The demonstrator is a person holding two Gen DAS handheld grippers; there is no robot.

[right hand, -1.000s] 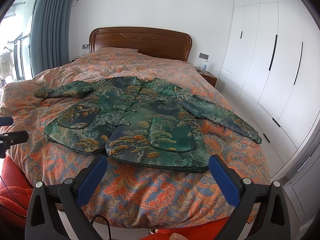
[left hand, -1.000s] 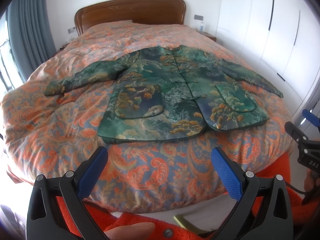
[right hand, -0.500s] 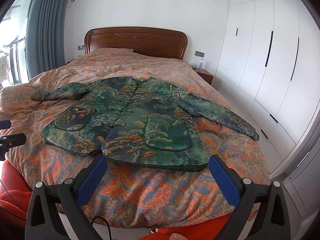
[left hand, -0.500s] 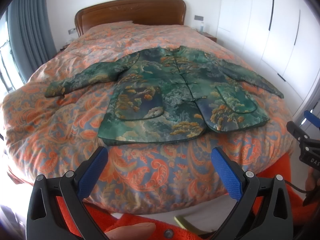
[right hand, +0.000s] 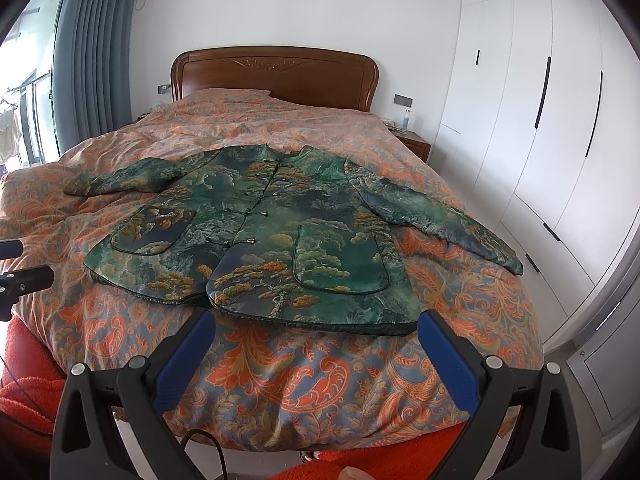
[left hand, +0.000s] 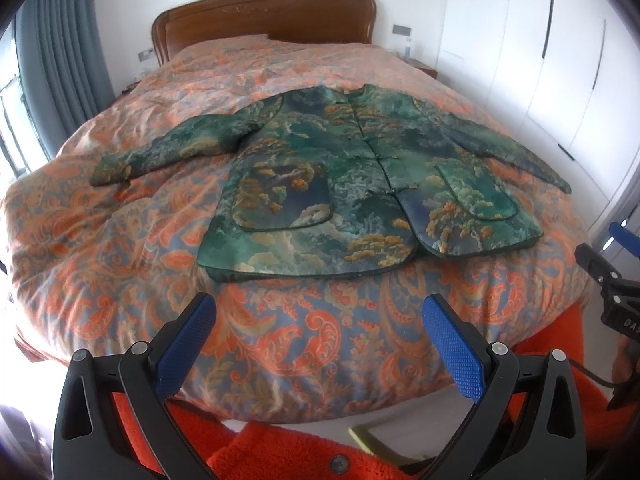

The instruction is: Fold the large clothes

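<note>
Both cameras have edged slightly nearer the bed since the earlier frames, so the green jacket (left hand: 360,184) sits a little larger and lower in each view; nothing on the quilt has shifted. It lies flat and face up on the orange paisley quilt (left hand: 120,248), fastened down the front, sleeves spread to either side, hem towards the foot of the bed.

The left gripper (left hand: 318,318) hangs above the quilt's near edge with its blue pads (left hand: 186,346) spread wide and nothing between them. The right gripper (right hand: 312,334) is likewise wide open and empty, its tips just short of the jacket's hem.

Much is cut off. Fisheye edges darken the corners, and the person shows only as orange sleeves (left hand: 280,452) and a fingertip at the bottom of the right view. The bed's feet and the floor below the quilt are hidden behind the gripper frames.

From the left view the right gripper appears only as a black arm with a blue tip at the far right edge. The right view alone shows the bedside table (right hand: 414,146) with a small bottle, the grey curtain (right hand: 92,60) at full height and the air conditioner above it. The wooden headboard (right hand: 276,76) shows its carving clearly only there.
</note>
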